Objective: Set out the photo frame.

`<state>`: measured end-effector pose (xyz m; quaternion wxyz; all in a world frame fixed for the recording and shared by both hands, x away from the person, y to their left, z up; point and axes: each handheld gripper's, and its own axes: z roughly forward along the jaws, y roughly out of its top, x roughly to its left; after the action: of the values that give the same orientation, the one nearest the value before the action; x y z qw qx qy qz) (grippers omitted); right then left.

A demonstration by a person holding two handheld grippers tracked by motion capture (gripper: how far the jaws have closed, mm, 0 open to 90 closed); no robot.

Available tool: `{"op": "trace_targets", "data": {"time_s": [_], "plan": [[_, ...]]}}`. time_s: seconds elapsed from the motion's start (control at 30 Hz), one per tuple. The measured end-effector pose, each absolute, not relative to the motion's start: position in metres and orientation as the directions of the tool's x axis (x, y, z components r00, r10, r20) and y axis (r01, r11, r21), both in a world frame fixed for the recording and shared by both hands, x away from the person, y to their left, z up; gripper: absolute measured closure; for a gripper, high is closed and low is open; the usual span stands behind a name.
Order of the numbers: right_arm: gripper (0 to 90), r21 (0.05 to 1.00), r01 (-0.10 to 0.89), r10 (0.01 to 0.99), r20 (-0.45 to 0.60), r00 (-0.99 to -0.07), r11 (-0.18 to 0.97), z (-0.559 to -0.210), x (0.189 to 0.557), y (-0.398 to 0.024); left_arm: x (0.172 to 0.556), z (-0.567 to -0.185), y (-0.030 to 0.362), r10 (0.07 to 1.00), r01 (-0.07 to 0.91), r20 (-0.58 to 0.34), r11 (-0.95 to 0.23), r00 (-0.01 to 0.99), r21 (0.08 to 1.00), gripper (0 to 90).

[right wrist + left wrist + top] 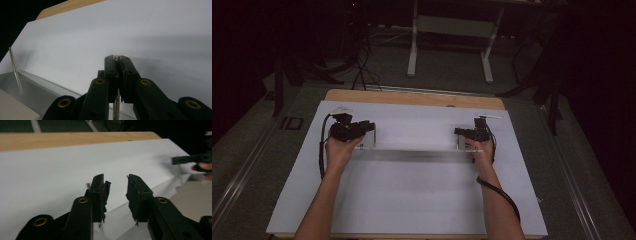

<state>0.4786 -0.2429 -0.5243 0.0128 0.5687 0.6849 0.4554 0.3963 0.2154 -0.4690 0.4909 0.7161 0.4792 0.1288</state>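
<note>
We see a long, thin metal frame (417, 154) lying across the middle of the white sheet (412, 200) that covers the wooden worktop (412, 97). It is a flat silvery strip with a short upright at each end, and in the high view its surface blurs into the sheet, so we cannot make out its exact shape.

The right gripper (467, 133) sits at the frame's right end. In the right gripper view its fingers (110, 72) are pressed together on a thin metal upright (116, 58), whose lower part is hidden between them. A second slim upright (15, 71) stands far off at the frame's other end.

The left gripper (368, 127) is at the frame's left end. In the left gripper view its fingers (97, 192) stand apart at a middling width with nothing between them; we see worn, torn padding on their inner faces. The frame's left upright is hard to pick out there. At the right edge, cut off, we see the other gripper's dark tip (185, 160).
</note>
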Motion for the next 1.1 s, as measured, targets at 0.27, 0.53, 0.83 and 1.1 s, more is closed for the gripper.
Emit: {"op": "trace_targets", "data": {"time_s": [0.27, 0.53, 0.83, 1.1], "plan": [[85.7, 0.634, 0.77, 0.788, 0.507, -0.349, -0.067, -0.525, 0.479, -0.243, 0.355, -0.447, 0.217, 0.774, 0.447, -0.235, -0.069, 0.588, 0.892, 61.8], [85.7, 0.632, 0.772, 0.788, 0.508, -0.347, -0.067, -0.525, 0.48, -0.243, 0.334, -0.437, 0.226, 0.76, 0.399, -0.186, -0.104, 0.622, 0.911, 60.4], [85.8, 0.631, 0.772, 0.787, 0.511, -0.346, -0.071, -0.526, 0.48, -0.243, 0.319, -0.428, 0.234, 0.748, 0.366, -0.151, -0.131, 0.647, 0.921, 58.6], [85.7, 0.632, 0.771, 0.783, 0.514, -0.35, -0.07, -0.526, 0.48, -0.243, 0.305, -0.421, 0.237, 0.726, 0.322, -0.113, -0.156, 0.678, 0.934, 57.7]]}}
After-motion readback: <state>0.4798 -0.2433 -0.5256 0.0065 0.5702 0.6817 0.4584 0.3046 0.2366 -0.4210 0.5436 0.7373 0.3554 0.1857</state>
